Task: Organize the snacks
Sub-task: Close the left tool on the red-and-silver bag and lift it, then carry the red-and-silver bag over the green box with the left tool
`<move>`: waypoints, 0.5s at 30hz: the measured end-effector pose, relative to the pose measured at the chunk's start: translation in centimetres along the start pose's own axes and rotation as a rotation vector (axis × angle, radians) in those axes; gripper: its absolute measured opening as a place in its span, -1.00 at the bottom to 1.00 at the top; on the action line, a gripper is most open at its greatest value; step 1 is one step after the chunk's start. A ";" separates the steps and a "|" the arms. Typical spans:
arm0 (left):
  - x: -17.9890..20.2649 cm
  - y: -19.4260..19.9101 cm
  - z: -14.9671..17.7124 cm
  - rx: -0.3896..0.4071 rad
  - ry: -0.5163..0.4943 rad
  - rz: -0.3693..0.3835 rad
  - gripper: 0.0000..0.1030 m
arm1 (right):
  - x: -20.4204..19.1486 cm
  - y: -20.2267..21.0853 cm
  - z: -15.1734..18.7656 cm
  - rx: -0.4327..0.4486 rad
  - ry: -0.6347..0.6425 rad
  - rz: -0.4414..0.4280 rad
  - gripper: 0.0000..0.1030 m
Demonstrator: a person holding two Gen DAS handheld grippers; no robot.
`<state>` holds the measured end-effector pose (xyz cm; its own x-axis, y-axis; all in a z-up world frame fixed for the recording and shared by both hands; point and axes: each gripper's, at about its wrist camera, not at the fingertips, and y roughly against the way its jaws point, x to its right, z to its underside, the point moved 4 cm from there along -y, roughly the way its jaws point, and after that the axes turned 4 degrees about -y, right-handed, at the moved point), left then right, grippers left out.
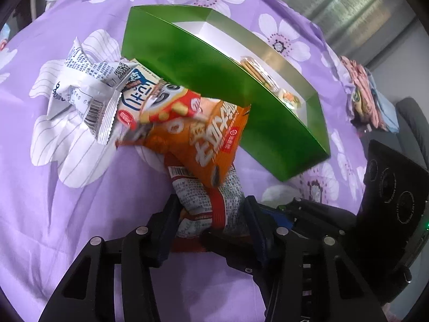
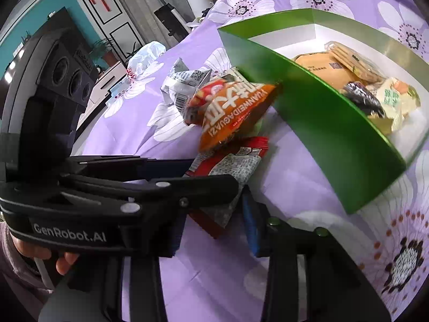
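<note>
A red and grey snack packet lies on the purple flowered cloth, and my left gripper is shut on its near end. Seen from the right wrist, the same packet has its lower corner between the pads of my right gripper, which is shut on it, with the left gripper crossing just above. An orange packet rests on the red one's far end. Crumpled white packets lie left of it. The green box behind holds several snacks.
The green box sits at a slant on the cloth, to the right of the pile. A white plastic bag lies at the cloth's far edge, and folded fabric at the right edge. A person's hand holds the left gripper.
</note>
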<state>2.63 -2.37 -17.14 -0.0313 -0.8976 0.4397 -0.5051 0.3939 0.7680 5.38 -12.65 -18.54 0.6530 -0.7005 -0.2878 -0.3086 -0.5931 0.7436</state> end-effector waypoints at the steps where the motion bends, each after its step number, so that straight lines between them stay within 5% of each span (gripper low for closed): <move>1: 0.1 0.2 0.2 0.001 -0.004 -0.001 -0.04 | -0.2 0.2 0.3 0.003 0.004 0.005 -0.27; 15: 4.5 5.2 2.0 0.051 -0.107 0.043 -0.04 | -3.2 6.0 2.8 0.108 0.008 0.040 -0.28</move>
<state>-1.86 -4.72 -12.09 -0.1442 -0.8972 0.4174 -0.5446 0.4242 0.7235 -0.52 -15.13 -14.84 0.6439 -0.7218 -0.2538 -0.4072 -0.6041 0.6850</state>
